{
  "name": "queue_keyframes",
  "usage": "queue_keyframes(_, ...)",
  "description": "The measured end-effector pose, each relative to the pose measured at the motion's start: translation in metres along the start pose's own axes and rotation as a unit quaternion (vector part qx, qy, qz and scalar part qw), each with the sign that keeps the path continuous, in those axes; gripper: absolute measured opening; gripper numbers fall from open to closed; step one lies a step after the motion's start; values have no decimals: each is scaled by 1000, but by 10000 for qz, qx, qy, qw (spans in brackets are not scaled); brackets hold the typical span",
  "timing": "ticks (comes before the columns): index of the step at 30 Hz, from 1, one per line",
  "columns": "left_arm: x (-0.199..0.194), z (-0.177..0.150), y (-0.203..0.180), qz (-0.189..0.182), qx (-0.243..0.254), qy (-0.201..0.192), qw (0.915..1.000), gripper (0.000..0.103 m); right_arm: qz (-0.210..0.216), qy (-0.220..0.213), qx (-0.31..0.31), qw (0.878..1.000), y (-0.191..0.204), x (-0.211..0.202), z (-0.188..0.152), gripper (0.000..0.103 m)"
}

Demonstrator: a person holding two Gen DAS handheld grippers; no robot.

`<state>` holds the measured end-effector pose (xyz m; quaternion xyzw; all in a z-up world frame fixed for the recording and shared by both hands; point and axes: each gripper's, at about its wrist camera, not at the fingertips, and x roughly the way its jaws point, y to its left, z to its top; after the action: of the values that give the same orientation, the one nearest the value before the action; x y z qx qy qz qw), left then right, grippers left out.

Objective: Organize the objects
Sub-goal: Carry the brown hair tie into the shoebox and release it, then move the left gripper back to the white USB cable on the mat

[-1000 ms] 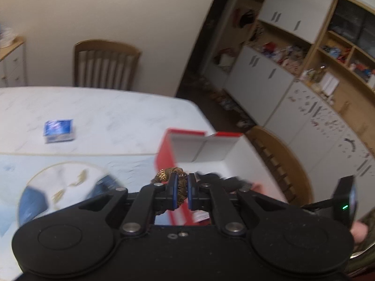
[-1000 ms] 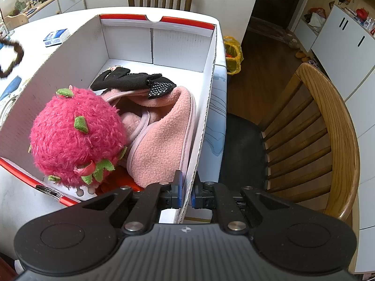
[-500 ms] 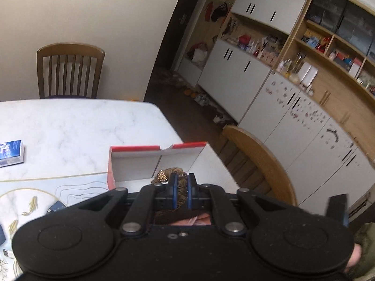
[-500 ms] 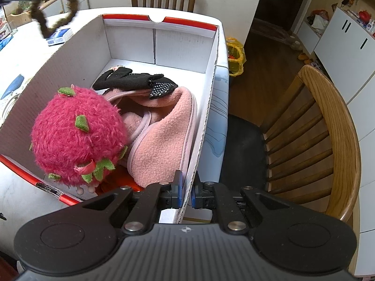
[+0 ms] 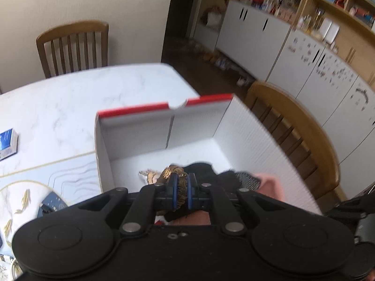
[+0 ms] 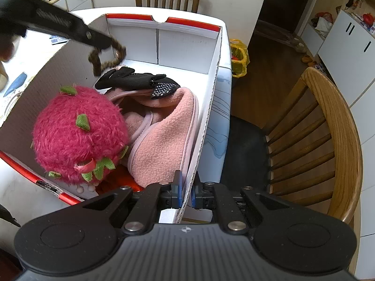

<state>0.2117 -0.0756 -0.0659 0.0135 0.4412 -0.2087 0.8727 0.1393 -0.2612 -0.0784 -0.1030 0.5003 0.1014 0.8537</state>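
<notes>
My left fingers [image 5: 180, 188] pinch a golden-brown scrunchie [image 6: 106, 57], which hangs over the far end of the cardboard box [image 6: 206, 126] above the black glove [image 6: 131, 80]. My right fingers [image 6: 185, 190] clamp the box's near wall, steadying it. I judge this the drop-off step: next I should lower slightly, then spread the left fingers.
</notes>
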Motion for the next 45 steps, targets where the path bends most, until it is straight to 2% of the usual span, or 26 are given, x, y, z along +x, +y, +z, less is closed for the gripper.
queue_keyframes(9,21,-8,-3,-16,134,610,9980,6,21,-15,-6,10000,-3,1,0,7)
queue_keyframes(14,23,-10,-2,-57,125,706,9974,10,27,-11,8,10000,-3,0,0,7)
queue_keyframes(18,19,-11,-1,-94,81,762,9970,17,28,-9,13,10000,-3,0,0,7)
queue_keyframes(23,12,-10,-4,-176,57,731,9972,21,19,-1,35,10000,-4,0,0,7)
queue_keyframes(30,-6,-9,-4,-244,11,557,9981,33,-7,26,28,10000,-3,1,1,7)
queue_keyframes(40,-38,-9,12,-58,-109,236,9996,51,-39,69,20,10000,-3,4,2,7)
queue_keyframes(44,-51,-10,25,-104,-259,113,9995,53,-58,75,28,10000,-3,4,3,7)
queue_keyframes(45,-55,-10,27,-9,-247,88,9997,54,-59,75,28,10000,-3,4,3,7)
